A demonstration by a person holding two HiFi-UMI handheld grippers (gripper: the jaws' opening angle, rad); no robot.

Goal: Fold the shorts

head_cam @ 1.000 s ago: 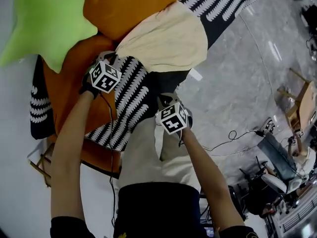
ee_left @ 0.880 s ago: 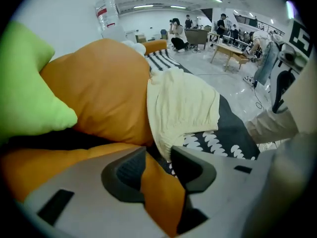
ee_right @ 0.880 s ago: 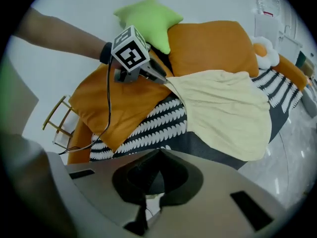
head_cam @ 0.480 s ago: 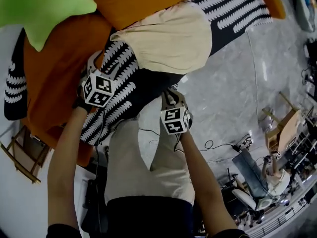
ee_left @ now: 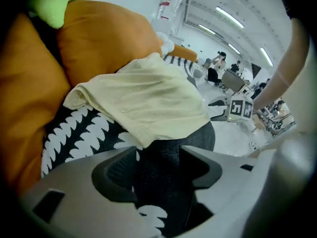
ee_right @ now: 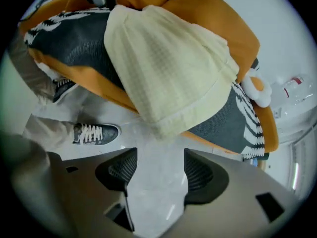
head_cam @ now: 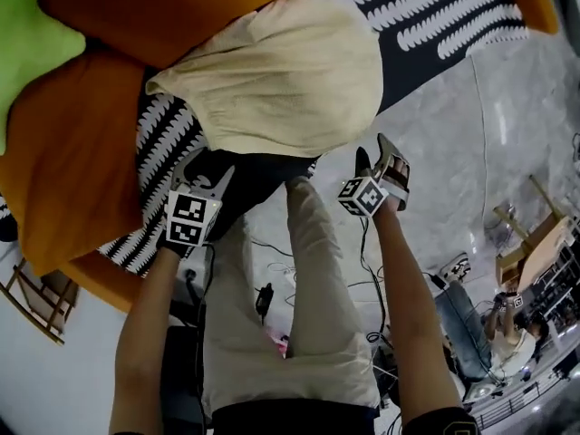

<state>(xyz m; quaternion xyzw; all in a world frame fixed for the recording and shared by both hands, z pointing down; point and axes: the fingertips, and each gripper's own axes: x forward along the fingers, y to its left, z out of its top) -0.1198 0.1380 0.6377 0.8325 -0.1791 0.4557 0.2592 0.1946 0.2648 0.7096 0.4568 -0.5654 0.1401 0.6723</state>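
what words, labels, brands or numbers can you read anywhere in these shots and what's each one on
No word or number here can be read.
Left cube on the left tongs: black-and-white square marker pattern, no letters.
Right cube on the right tongs: the same kind of pattern, no letters.
Bottle: red label, too blurred to read.
Shorts: no print showing.

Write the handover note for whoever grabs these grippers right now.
Left gripper: open, jaws have just closed a little. Only the patterned blanket shows between them, not pinched.
Right gripper: open, jaws have just been opening. Only floor shows between them.
Shorts: cream, doubled over on the blanket beside the orange cushions, free of both grippers.
Done: at least one fold, it appears.
Left: check the fold for neatness and fold again if a smaller bundle is wanted.
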